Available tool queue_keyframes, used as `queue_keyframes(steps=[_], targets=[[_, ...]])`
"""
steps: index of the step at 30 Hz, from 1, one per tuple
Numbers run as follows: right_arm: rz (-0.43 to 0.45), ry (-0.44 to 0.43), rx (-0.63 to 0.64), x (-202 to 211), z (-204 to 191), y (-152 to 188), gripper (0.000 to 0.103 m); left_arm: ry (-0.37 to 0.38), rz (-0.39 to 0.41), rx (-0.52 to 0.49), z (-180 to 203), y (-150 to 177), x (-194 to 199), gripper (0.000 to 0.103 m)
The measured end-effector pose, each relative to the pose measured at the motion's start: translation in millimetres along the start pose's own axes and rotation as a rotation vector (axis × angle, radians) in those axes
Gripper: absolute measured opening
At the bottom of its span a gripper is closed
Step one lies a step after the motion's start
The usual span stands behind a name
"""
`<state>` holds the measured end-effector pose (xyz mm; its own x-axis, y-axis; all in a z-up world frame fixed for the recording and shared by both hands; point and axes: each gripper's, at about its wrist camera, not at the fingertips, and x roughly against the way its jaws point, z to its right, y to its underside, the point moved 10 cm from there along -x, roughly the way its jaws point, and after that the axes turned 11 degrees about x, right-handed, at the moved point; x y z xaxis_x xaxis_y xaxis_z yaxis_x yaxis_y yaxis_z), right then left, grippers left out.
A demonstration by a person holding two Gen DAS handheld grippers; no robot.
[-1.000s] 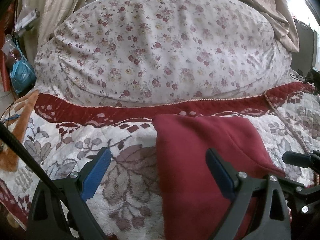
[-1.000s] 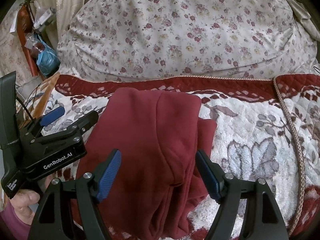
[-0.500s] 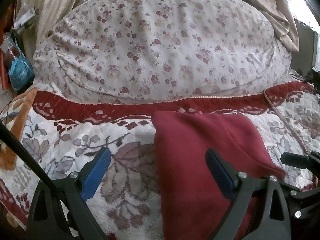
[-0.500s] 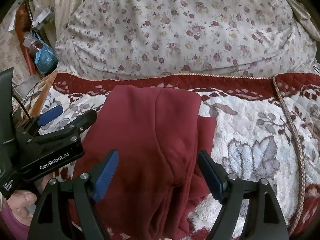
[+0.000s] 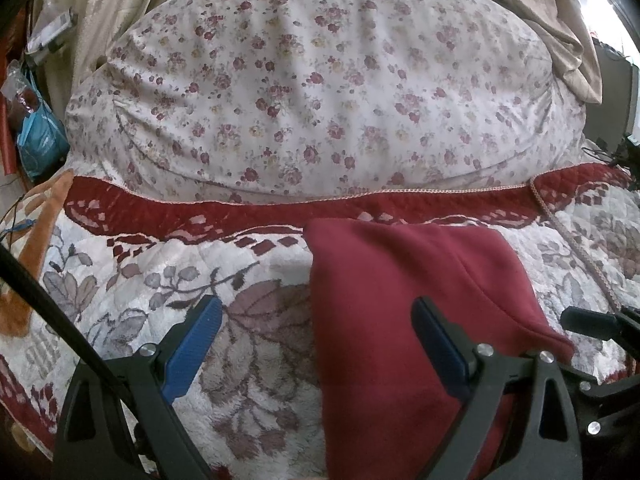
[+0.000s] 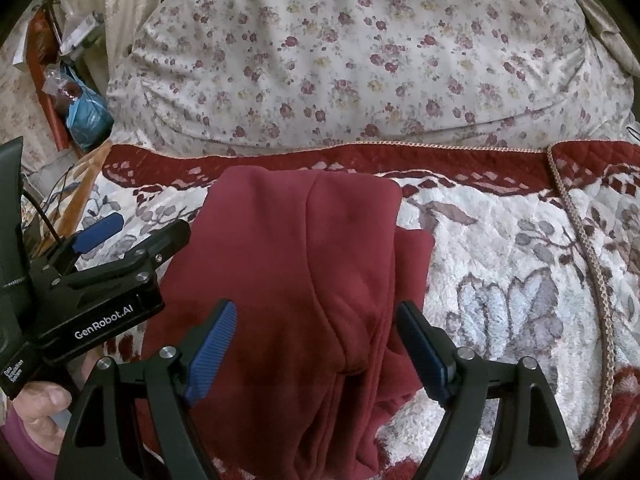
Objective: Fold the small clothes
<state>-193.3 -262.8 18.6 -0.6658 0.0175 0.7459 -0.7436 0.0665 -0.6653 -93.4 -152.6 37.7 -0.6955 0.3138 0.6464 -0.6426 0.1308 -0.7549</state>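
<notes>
Left wrist view is showing mostly a big floral duvet [image 5: 320,92], which is lying piled at the far side of the bed and filling the upper half of the picture. In front of it a fluffy blanket [image 5: 256,352] with a dark red border and grey leaf patterns is covering the bed. A braided cord [image 6: 592,264] is running along the red border and then down the right side of the blanket.

On this blanket a dark red garment [image 5: 400,320] is lying, folded lengthwise into a long narrow shape, with its far edge just beside the red border. In the right wrist view the same dark red garment [image 6: 296,280] is showing one layer on top and another layer sticking out at the right side.

The left claw [image 5: 316,344] is hovering above the left edge of the garment with its jaws standing wide apart; one blue pad is over the blanket and the other one is over the red cloth. It is gripping nothing. The right claw [image 6: 316,344] is also standing wide apart, with both pads over the near part of the garment, holding nothing.

At the left side, beside the bed, a blue plastic bag [image 6: 86,114] is sitting near a beige curtain [image 5: 104,20].
</notes>
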Motion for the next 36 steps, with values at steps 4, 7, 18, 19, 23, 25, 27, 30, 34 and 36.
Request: queue_keyframes(steps=[4, 7, 18, 19, 23, 25, 27, 30, 34, 36], targets=[[-0.004, 0.000, -0.004, -1.6, -0.2, 0.2, 0.086, 0.001, -0.001, -0.004, -0.2, -0.4, -0.3, 0.095], [-0.007, 0.002, -0.003, -2.1, -0.3, 0.5, 0.086, -0.002, -0.002, -0.005, -1.2, 1.2, -1.1, 0.095], [-0.019, 0.002, -0.010, -6.0, -2.5, 3.8, 0.087, -0.001, -0.004, -0.005, -1.5, 1.0, -1.4, 0.095], [-0.020, 0.001, -0.009, -6.1, -3.1, 4.1, 0.087, 0.000, -0.004, -0.005, -1.3, 0.7, -1.5, 0.095], [-0.021, 0.000, -0.008, -6.7, -4.5, 4.4, 0.087, -0.001, -0.004, -0.005, -1.4, 0.5, -1.7, 0.095], [-0.022, 0.001, -0.009, -6.7, -4.5, 4.4, 0.087, 0.000, -0.005, -0.005, -1.5, 0.5, -1.7, 0.095], [-0.022, 0.000, -0.009, -7.2, -4.1, 4.3, 0.087, 0.000, -0.005, -0.006, -1.6, 0.7, -1.7, 0.095], [-0.024, 0.000, -0.011, -7.8, -4.5, 4.9, 0.087, -0.002, -0.005, -0.007, -2.1, 1.0, -1.5, 0.095], [-0.025, 0.001, -0.011, -8.0, -4.4, 5.0, 0.087, -0.001, -0.005, -0.005, -1.0, -0.2, -1.9, 0.095], [-0.025, 0.001, -0.012, -7.9, -4.4, 4.8, 0.087, -0.001, -0.006, -0.005, -1.3, 0.0, -1.8, 0.095]])
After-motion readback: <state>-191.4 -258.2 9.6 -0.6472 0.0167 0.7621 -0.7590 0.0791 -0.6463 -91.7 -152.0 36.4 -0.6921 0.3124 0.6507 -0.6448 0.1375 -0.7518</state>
